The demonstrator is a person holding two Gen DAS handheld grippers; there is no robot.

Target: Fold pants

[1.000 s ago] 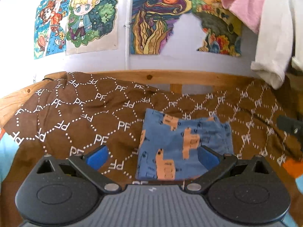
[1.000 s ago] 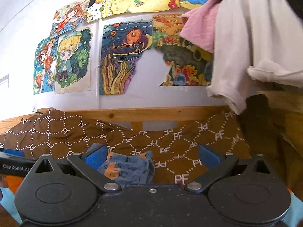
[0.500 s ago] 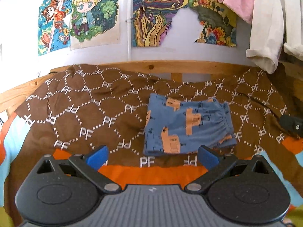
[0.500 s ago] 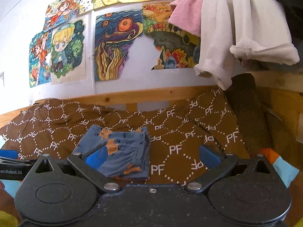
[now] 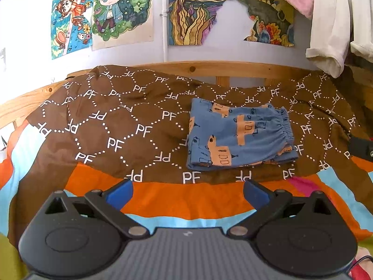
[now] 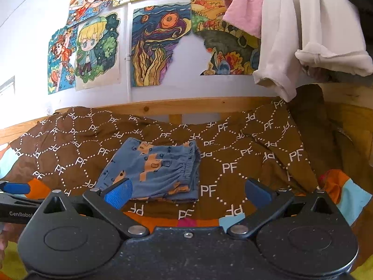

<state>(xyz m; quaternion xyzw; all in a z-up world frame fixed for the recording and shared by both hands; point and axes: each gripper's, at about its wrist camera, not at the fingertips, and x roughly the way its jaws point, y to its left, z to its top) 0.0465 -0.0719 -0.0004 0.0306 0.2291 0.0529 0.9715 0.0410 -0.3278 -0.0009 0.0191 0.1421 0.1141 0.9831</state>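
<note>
I hold my left gripper (image 5: pixel 187 190) low at the bottom of its frame with the blue fingers spread wide and nothing between them. My right gripper (image 6: pixel 187 191) sits the same way at the bottom of its own frame, fingers parted and empty. I keep both clear of the cloth because, as I judge it, the folding is done and there is nothing left to pinch.

The pants (image 5: pixel 240 135) lie right of centre in the left view, as a compact blue rectangle with orange figures printed on it. The gathered elastic waistband runs down the right edge, and stacked layers show along the lower edge, which tells me the legs are doubled under the top panel. In the right view the same bundle sits just left of centre, its near-left corner partly hidden behind my left-hand blue finger (image 6: pixel 119 193).

The bundle rests on the brown PF-patterned cover (image 5: pixel 116 128), which gives a flat, plain base for it. Nearer me, an orange and light-blue striped sheet (image 5: pixel 186 200) crosses the lower part of the frame. A wooden bed rail (image 5: pixel 233 67) runs behind, with colourful drawings (image 5: pixel 121 11) on the wall in the upper part. White and pink clothes (image 6: pixel 291 35) hang in the upper right, well apart from the pants, so they cannot tangle with them.
</note>
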